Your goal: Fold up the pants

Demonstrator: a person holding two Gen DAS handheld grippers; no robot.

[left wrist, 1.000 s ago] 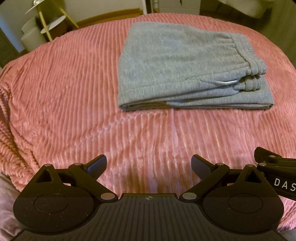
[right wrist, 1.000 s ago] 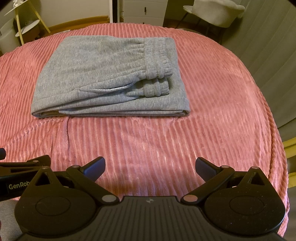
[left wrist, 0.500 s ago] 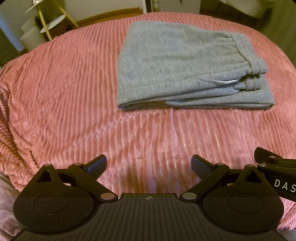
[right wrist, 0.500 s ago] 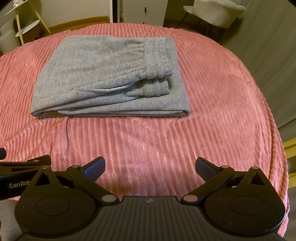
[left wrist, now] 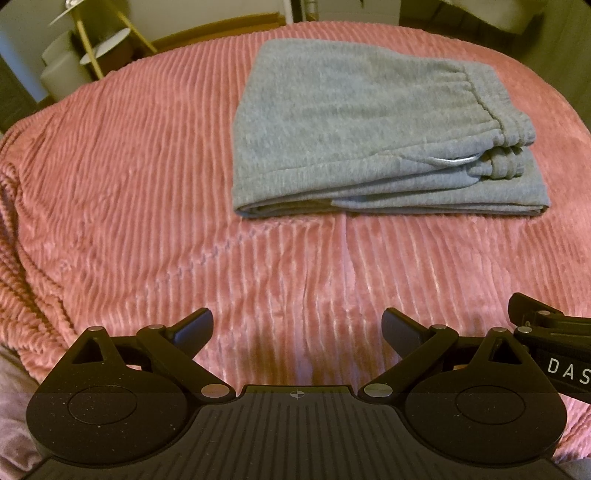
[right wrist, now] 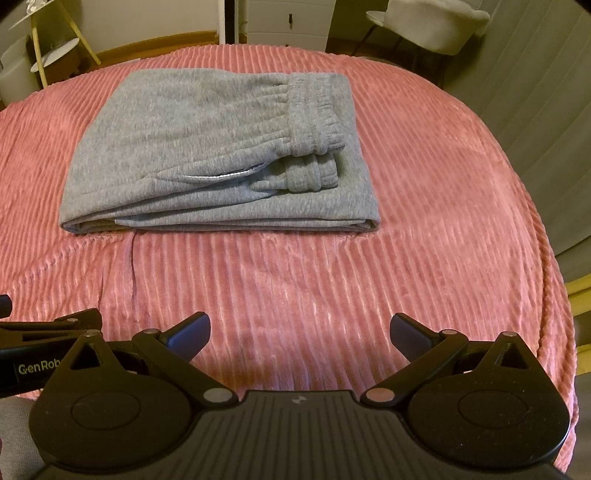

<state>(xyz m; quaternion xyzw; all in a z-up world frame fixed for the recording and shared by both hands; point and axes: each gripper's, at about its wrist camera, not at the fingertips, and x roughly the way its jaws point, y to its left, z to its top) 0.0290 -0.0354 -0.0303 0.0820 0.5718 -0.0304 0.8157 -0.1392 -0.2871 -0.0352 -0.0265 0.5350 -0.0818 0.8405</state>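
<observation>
With both grippers hanging back over the near edge of the bed, I see the pants (left wrist: pixel 373 136) folded into a flat grey stack well ahead of the fingertips. Left gripper (left wrist: pixel 297 326) is spread wide, nothing between its fingers; right gripper (right wrist: pixel 299 330) same, wide apart and empty. Neither touches the pants. Right gripper's side shows at the right border of the left view, left gripper's side at the left border of the right view, so the two sit just beside each other.

Pants lie on the pink ribbed blanket (left wrist: pixel 122 206), waistband (right wrist: pixel 317 118) on the right, stacked layer edges facing me, fold corner at near right. I've got bare blanket between fingers and the near pants edge, more to the left of the stack, a narrower strip to the right before the blanket drops off. Behind the far edge: shelf stand (right wrist: pixel 48 55) far left, pale chair (right wrist: pixel 428 22) far right.
</observation>
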